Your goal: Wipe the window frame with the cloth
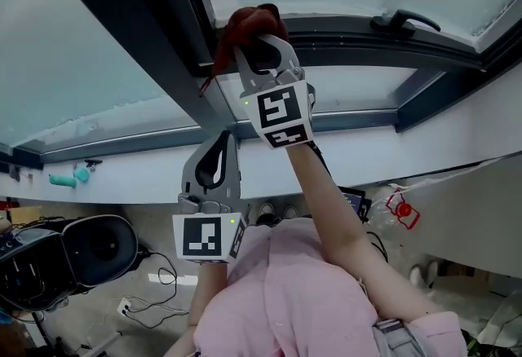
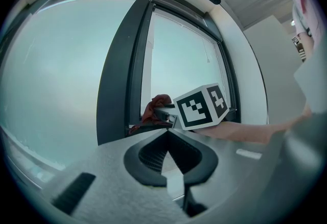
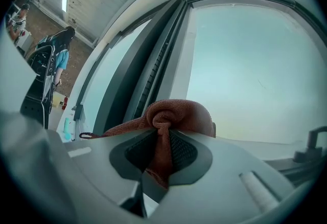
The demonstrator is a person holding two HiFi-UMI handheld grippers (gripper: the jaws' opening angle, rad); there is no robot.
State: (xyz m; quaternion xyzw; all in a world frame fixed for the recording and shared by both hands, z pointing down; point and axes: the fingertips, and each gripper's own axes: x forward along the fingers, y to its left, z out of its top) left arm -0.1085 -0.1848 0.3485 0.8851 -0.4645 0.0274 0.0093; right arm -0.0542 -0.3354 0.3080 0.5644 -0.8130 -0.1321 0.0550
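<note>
Background: frosted panes, with the dark window frame (image 1: 359,28) above a white sill (image 1: 367,153).
Cloth: your red-brown cloth (image 1: 245,21) is bunched at the frame's corner and appears to press on it.
Right gripper (image 1: 259,44): jaws clamped on the cloth, your arm stretched up.
Left gripper (image 1: 222,139): jaws together and empty, held low by the sill.
Progress: wiping seems under way. The rail toward the handle (image 1: 404,19) likely remains.
</note>
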